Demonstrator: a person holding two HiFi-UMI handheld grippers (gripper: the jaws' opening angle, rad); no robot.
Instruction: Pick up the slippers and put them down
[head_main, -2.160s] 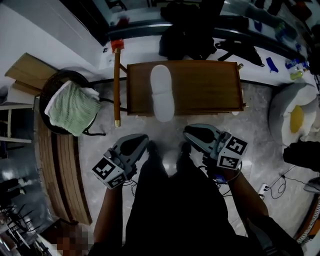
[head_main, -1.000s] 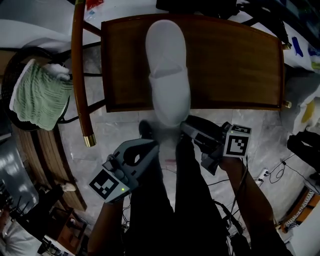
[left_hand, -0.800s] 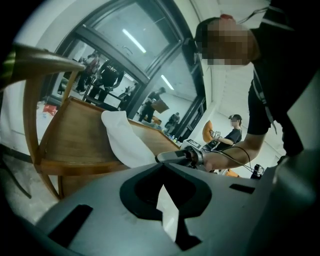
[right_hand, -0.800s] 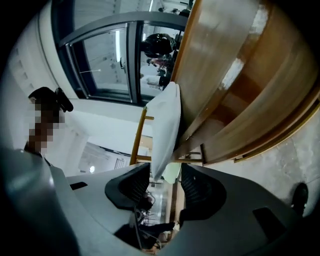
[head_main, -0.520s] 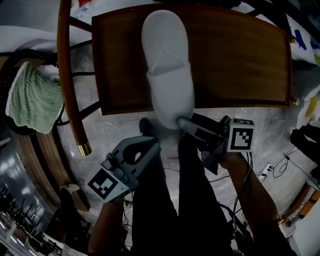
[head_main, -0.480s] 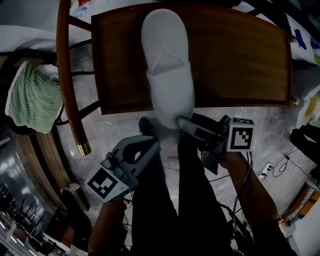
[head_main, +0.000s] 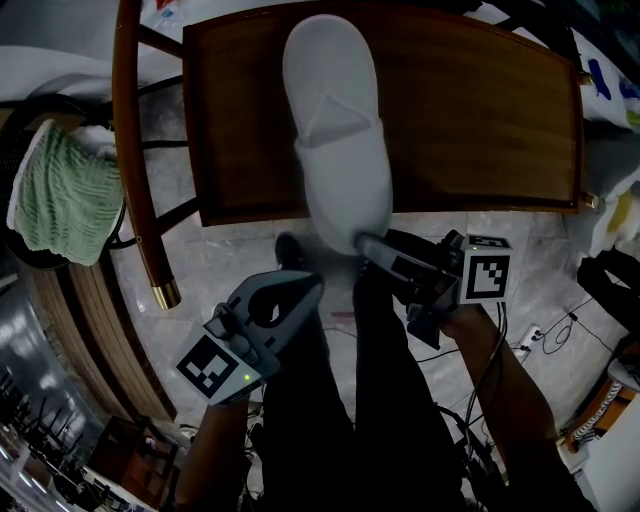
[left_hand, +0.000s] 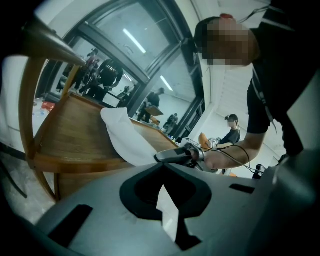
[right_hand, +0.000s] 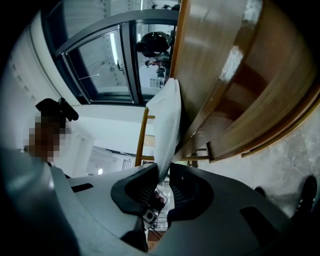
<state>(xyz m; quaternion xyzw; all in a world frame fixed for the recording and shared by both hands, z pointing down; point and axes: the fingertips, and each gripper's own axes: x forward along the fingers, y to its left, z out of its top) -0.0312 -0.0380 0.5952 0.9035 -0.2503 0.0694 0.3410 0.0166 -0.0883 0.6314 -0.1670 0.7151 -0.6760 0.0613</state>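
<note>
One white slipper (head_main: 335, 120) lies lengthwise on the brown wooden chair seat (head_main: 470, 120), its heel hanging over the near edge. My right gripper (head_main: 362, 240) is at that heel; its jaws are closing, with the slipper's thin edge (right_hand: 167, 117) between the pads (right_hand: 150, 187). The left gripper view shows the slipper (left_hand: 127, 137) on the seat and the right gripper (left_hand: 177, 154) at its end. My left gripper (head_main: 312, 285) hangs lower left over the floor, away from the slipper, its fingertips together and nothing in them.
The chair's curved wooden back rail (head_main: 135, 150) runs down the left of the seat. A green towel (head_main: 60, 190) lies over a dark round stand at far left. The person's dark legs (head_main: 330, 400) fill the lower middle. Cables (head_main: 545, 340) trail on the marble floor at right.
The head view has come in closer over the chair. My right gripper reached the slipper's heel and its jaws narrowed onto it. The left gripper has stayed where it was.
</note>
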